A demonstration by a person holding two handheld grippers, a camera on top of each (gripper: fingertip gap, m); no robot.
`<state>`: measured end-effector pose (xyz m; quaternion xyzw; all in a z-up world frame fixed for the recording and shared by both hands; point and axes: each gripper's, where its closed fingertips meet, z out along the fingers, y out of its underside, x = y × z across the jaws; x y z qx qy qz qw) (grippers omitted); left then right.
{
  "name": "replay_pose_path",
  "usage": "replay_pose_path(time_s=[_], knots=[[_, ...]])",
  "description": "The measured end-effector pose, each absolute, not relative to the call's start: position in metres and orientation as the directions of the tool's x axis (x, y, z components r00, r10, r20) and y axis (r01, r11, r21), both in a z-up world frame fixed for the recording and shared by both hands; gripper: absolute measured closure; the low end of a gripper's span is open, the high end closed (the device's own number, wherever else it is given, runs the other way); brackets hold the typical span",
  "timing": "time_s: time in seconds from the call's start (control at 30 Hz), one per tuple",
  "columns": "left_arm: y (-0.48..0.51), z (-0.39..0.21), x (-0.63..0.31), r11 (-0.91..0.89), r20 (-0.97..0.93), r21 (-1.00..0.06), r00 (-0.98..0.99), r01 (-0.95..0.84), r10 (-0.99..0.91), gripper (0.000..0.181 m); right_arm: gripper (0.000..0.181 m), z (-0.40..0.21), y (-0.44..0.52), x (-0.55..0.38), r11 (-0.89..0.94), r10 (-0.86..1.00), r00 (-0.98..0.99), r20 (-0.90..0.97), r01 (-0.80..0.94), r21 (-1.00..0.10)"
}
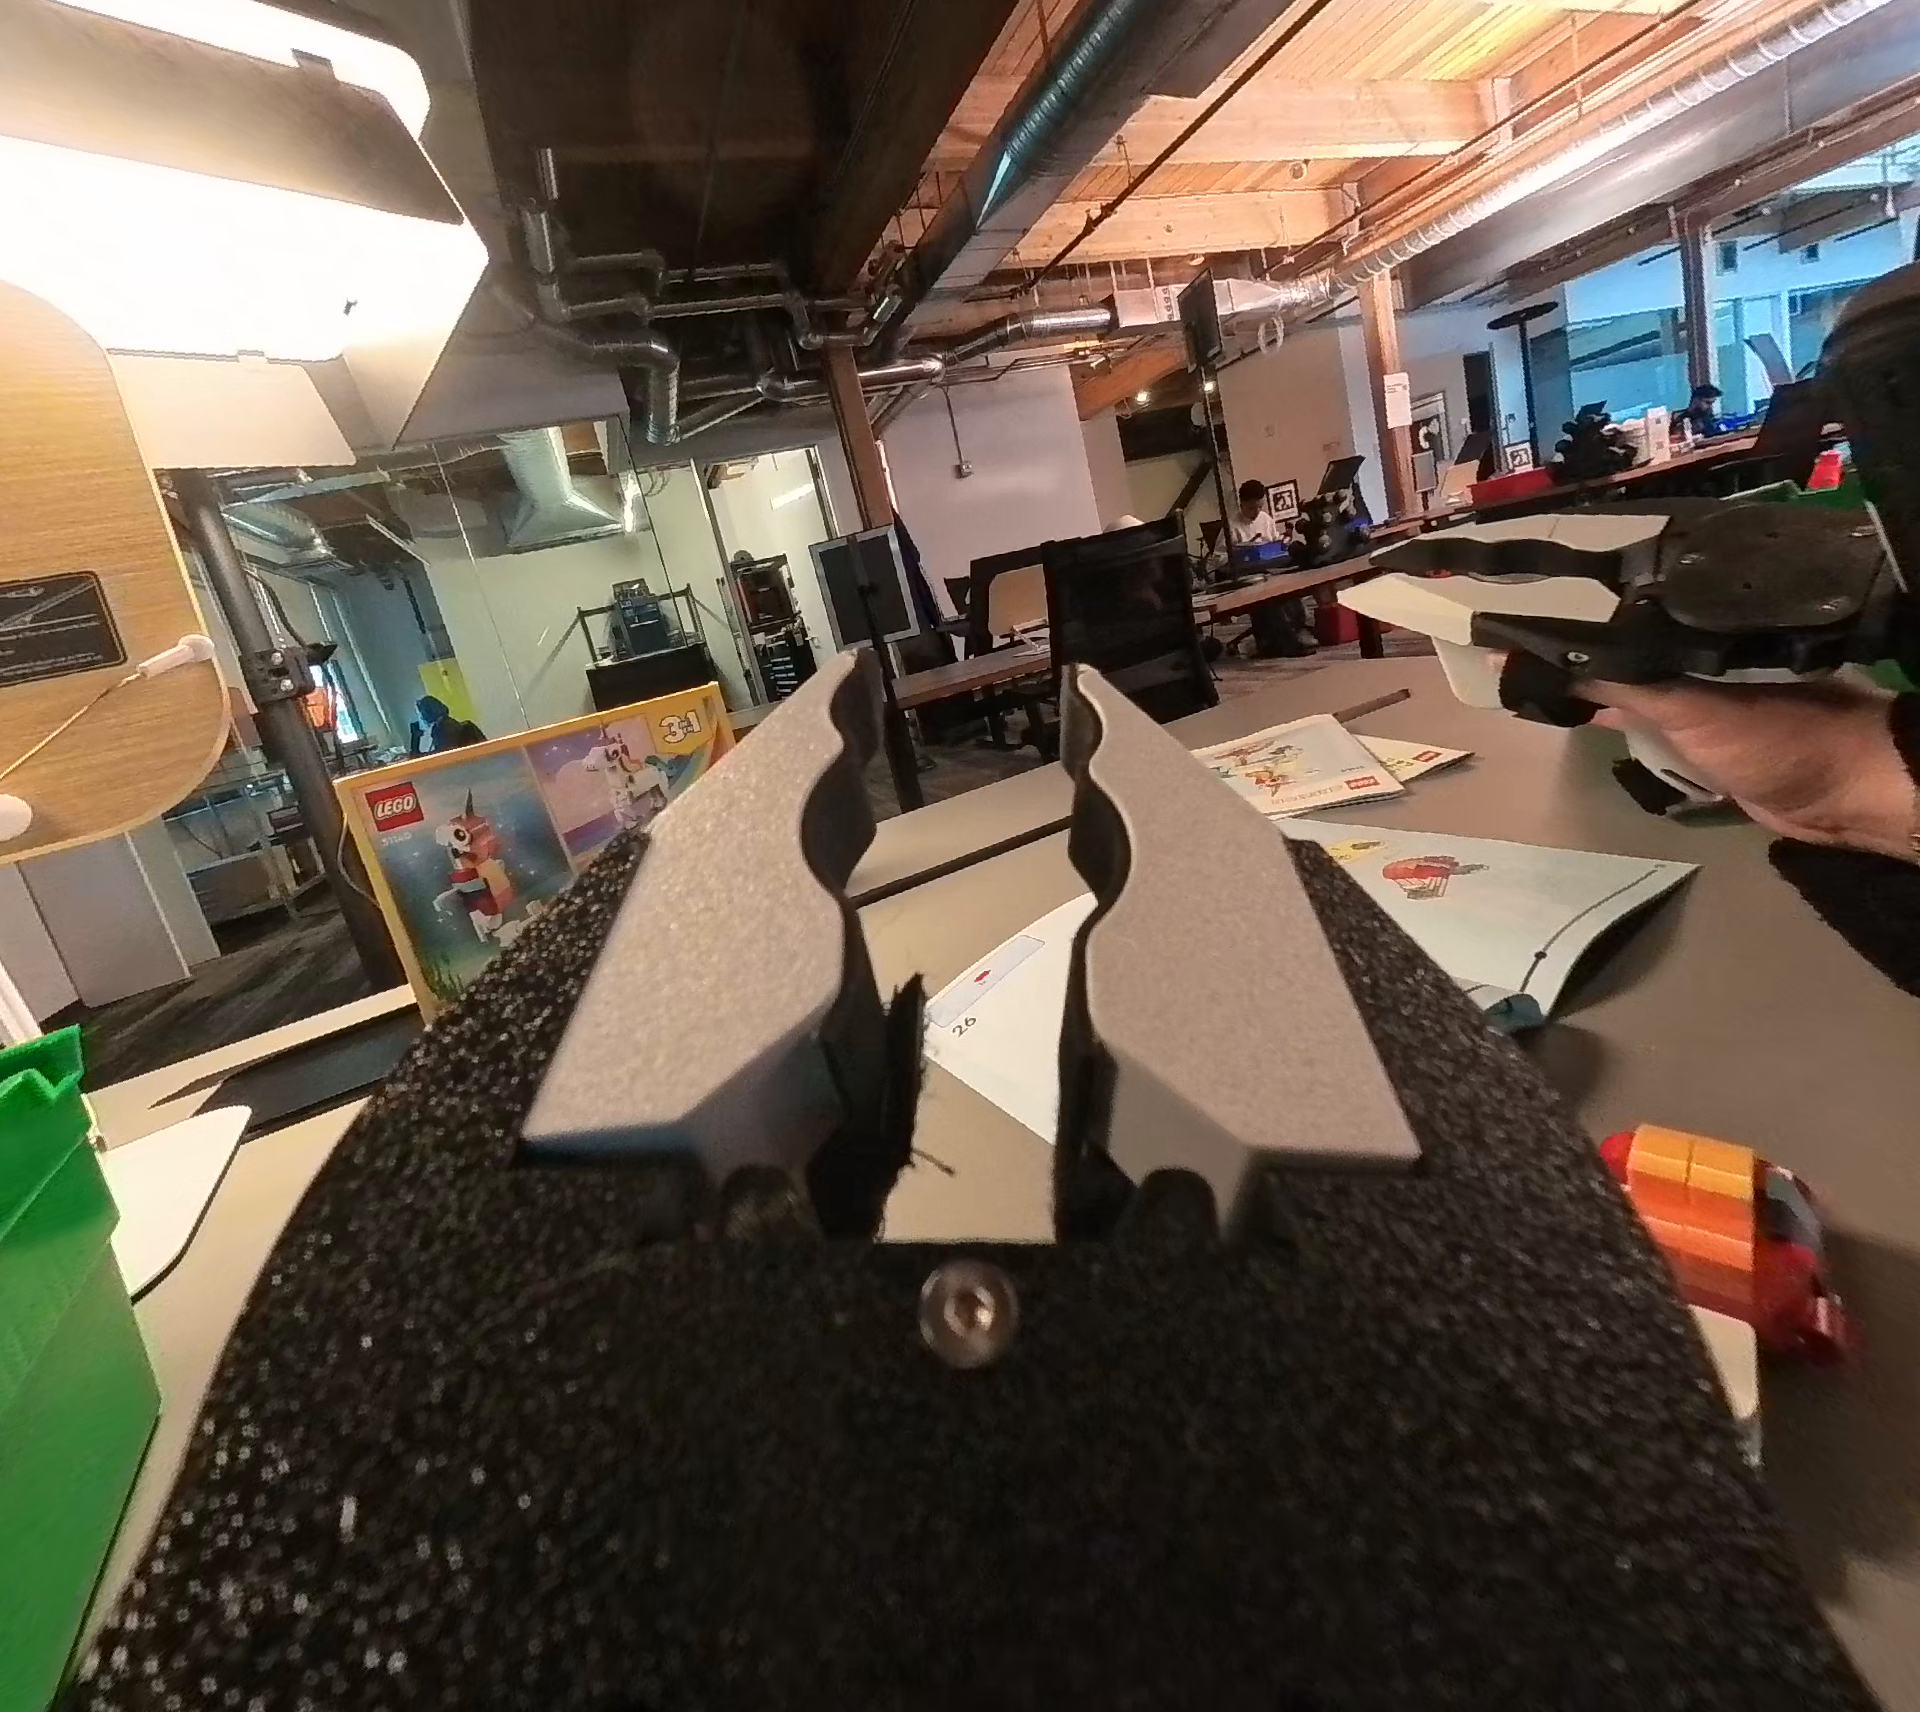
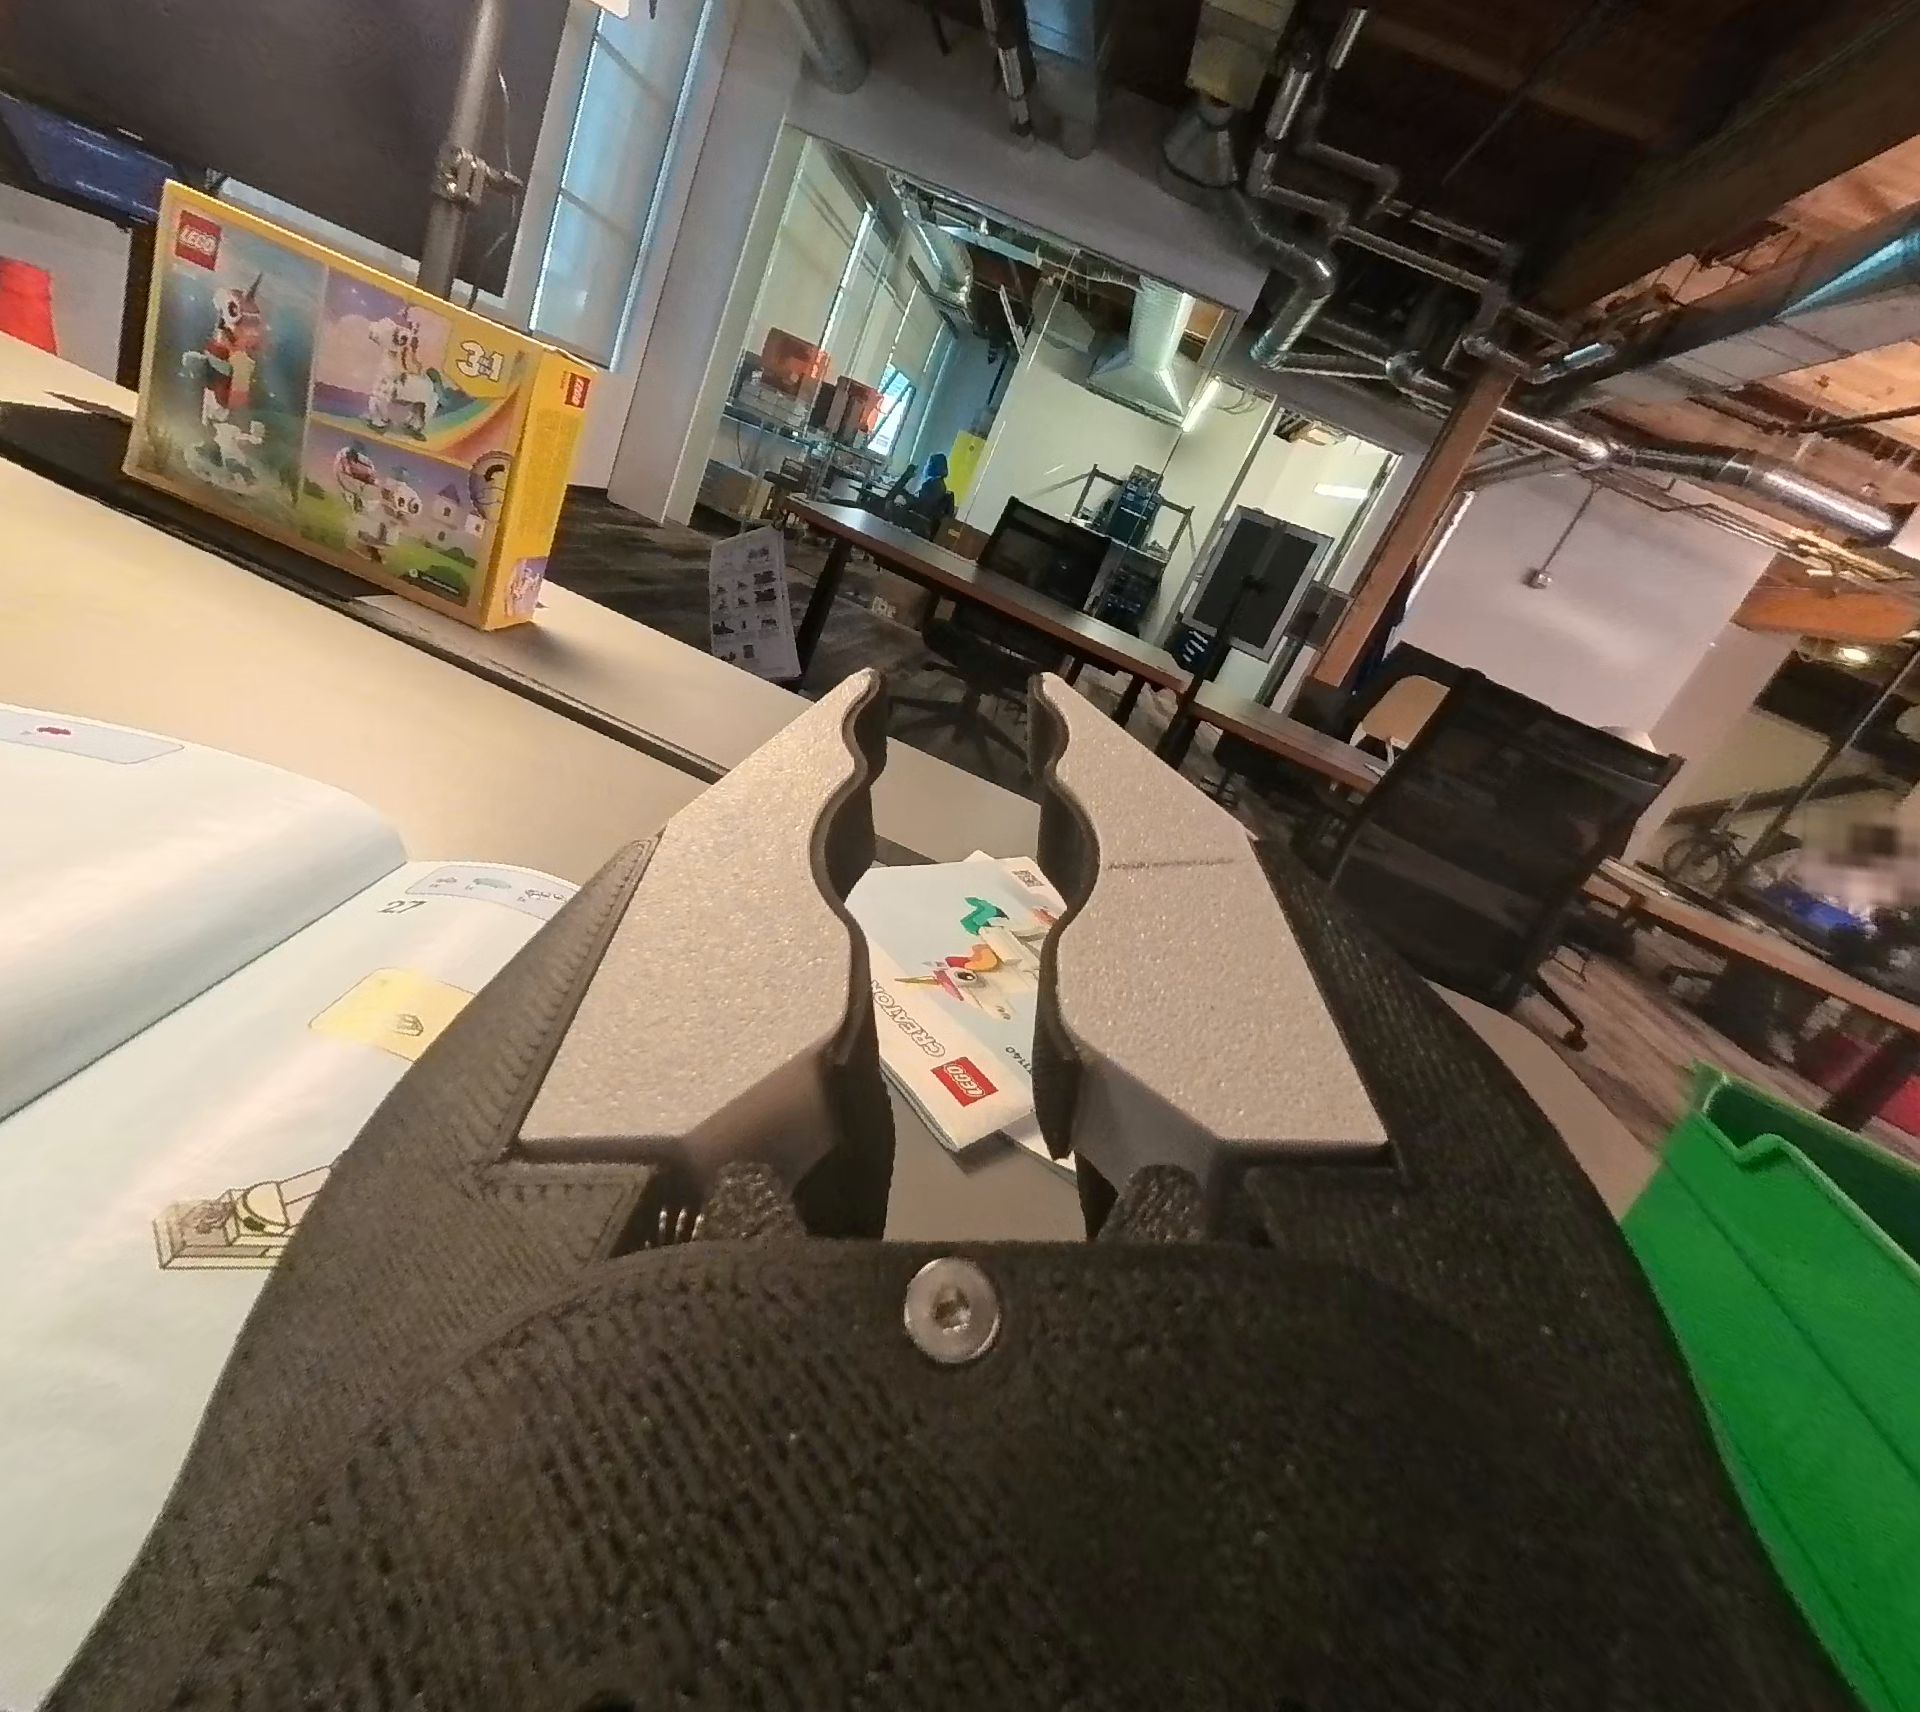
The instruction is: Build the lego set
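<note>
Both tools (image 1: pixel 966 675) (image 2: pixel 954 694) agape above grey table (image 1: pixel 1662 987), perhaps office

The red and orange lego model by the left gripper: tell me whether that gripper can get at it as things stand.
Probably yes. The left gripper has its fingers apart and holds nothing, and the lego model lies on the table just right of it, uncovered. The gripper points past it, so it would need to turn right.

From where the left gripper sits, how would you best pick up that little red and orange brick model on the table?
Probably across its orange striped midsection, coming down from above. The red and orange brick model lies on its side on the grey table, so its long flat flanks suit the left gripper, whose jaws are open and empty. It is blurred, so finer detail is unclear.
</note>
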<state>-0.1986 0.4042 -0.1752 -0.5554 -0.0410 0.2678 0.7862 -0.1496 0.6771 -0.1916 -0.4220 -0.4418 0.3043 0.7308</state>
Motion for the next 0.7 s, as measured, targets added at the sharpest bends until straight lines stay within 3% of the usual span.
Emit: replay_pose_path(time_s=[0.27,0.37,0.47,0.6,0.7], knots=[[0.390,-0.150,-0.192,0.132,-0.295,-0.906,0.823,-0.402,0.484,0.151,0.156,-0.192,0.678,-0.148,0.449,0.821,0.428,0.379,-0.073,-0.891],[0.353,-0.115,-0.178,0.185,-0.188,-0.941,0.894,-0.282,0.407,0.151,0.156,-0.193,0.677,-0.149,0.445,0.826,0.418,0.379,-0.070,-0.893],[0.295,-0.083,-0.183,0.241,-0.040,-0.960,0.924,-0.141,0.380,0.137,0.156,-0.195,0.675,-0.152,0.456,0.823,0.407,0.397,-0.057,-0.888],[0.196,-0.088,-0.232,-0.112,-0.240,-0.969,0.738,-0.220,0.631,0.138,0.156,-0.193,0.677,-0.150,0.483,0.803,0.424,0.418,-0.052,-0.874],[0.150,-0.116,-0.257,-0.348,-0.280,-0.935,0.747,-0.069,0.603,0.157,0.157,-0.191,0.678,-0.149,0.474,0.809,0.425,0.405,-0.065,-0.878]])
